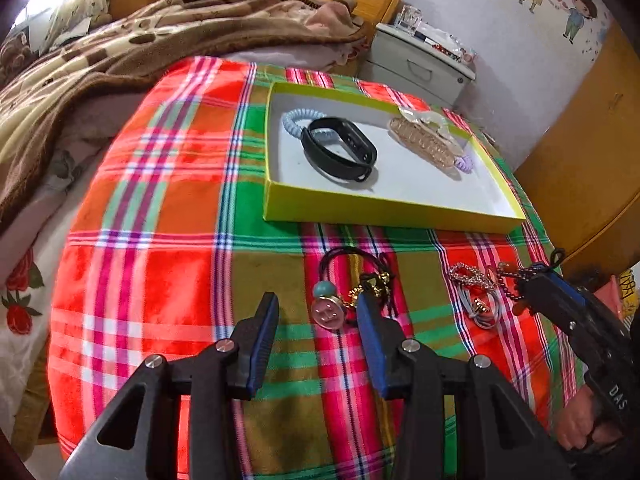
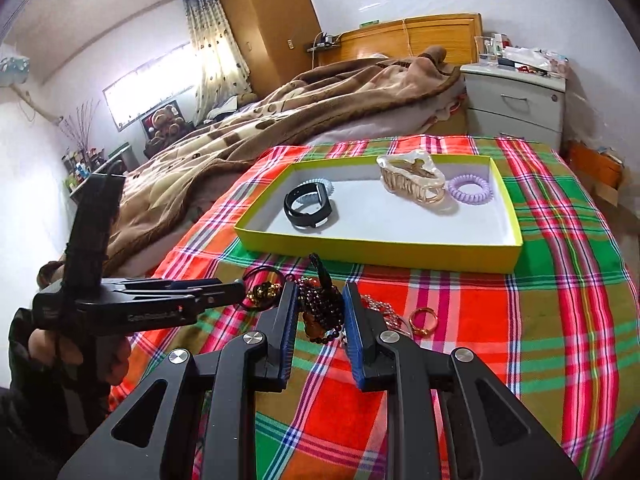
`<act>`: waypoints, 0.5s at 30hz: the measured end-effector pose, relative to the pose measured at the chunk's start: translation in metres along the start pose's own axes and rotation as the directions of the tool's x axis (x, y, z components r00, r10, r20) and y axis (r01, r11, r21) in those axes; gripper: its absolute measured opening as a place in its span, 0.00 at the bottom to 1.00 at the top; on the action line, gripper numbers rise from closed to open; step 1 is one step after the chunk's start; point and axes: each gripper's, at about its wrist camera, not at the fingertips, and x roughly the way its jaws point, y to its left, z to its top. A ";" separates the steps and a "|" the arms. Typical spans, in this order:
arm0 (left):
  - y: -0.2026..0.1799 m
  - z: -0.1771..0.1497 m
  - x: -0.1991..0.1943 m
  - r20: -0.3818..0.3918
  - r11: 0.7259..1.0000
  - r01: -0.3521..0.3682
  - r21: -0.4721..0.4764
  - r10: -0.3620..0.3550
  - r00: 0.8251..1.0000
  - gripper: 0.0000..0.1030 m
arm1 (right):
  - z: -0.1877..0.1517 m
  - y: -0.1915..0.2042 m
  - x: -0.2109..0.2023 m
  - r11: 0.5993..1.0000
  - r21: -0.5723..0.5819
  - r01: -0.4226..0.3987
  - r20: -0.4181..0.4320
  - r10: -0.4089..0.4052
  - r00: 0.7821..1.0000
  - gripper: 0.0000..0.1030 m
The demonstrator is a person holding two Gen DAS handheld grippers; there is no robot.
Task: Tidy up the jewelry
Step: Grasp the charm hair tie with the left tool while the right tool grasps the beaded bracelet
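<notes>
The yellow tray [image 2: 400, 249] ahead of both jaws already holds a black fitness band [image 2: 308, 208], a hair claw [image 2: 414, 180] and coil ties. The right gripper [image 2: 320, 312] straddles a dark bead bracelet [image 2: 324, 308], jaws open, not yet pinching. The left gripper [image 1: 318, 320] is open beside a charm hair tie [image 1: 330, 314]. Next, likely: close on the beads, lift, carry forward to the tray.
</notes>
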 end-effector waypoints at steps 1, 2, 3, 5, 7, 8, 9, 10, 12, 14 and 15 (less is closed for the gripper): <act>0.000 0.000 0.002 -0.003 1.000 0.001 -0.002 -0.001 1.000 0.41 | -0.001 0.000 -0.001 1.000 0.001 -0.002 0.001 0.002 1.000 0.23; 0.001 0.000 0.003 -0.003 1.000 -0.002 -0.007 0.002 1.000 0.41 | -0.001 0.000 -0.002 1.000 0.002 0.000 0.004 0.000 1.000 0.23; 0.001 0.000 0.003 0.003 1.000 -0.003 -0.006 0.003 1.000 0.41 | -0.001 0.001 -0.003 1.000 0.002 0.002 0.009 -0.002 1.000 0.23; 0.002 0.000 0.003 0.005 1.000 -0.001 -0.012 0.001 1.000 0.41 | -0.001 0.001 -0.005 1.000 0.003 -0.002 0.015 0.002 1.000 0.23; 0.004 0.000 0.003 0.004 1.000 0.001 -0.017 -0.001 1.000 0.41 | -0.001 0.001 -0.007 1.000 0.005 -0.001 0.024 0.001 1.000 0.23; 0.004 0.000 0.003 0.004 1.000 -0.003 -0.017 0.003 1.000 0.39 | -0.001 0.002 -0.007 1.000 0.002 0.001 0.025 -0.001 1.000 0.23; 0.002 0.000 0.003 0.003 1.000 -0.018 -0.007 0.018 1.000 0.37 | -0.001 0.002 -0.007 1.000 0.002 0.003 0.026 -0.003 1.000 0.23; -0.001 0.000 0.004 0.003 0.999 -0.039 0.011 0.039 0.999 0.34 | -0.001 0.003 -0.008 1.000 0.003 0.005 0.030 -0.005 1.000 0.23; -0.005 -0.001 0.005 0.007 0.996 -0.075 0.043 0.074 0.997 0.32 | -0.001 0.002 -0.008 1.000 0.004 0.002 0.030 -0.002 1.000 0.23; -0.008 -0.002 0.006 0.012 0.993 -0.096 0.062 0.096 0.995 0.28 | -0.002 0.002 -0.008 1.000 0.008 0.006 0.032 -0.006 0.999 0.23; -0.008 -0.002 0.006 0.012 0.993 -0.101 0.065 0.100 0.995 0.27 | -0.002 0.001 -0.008 1.000 0.009 0.005 0.031 -0.005 1.000 0.23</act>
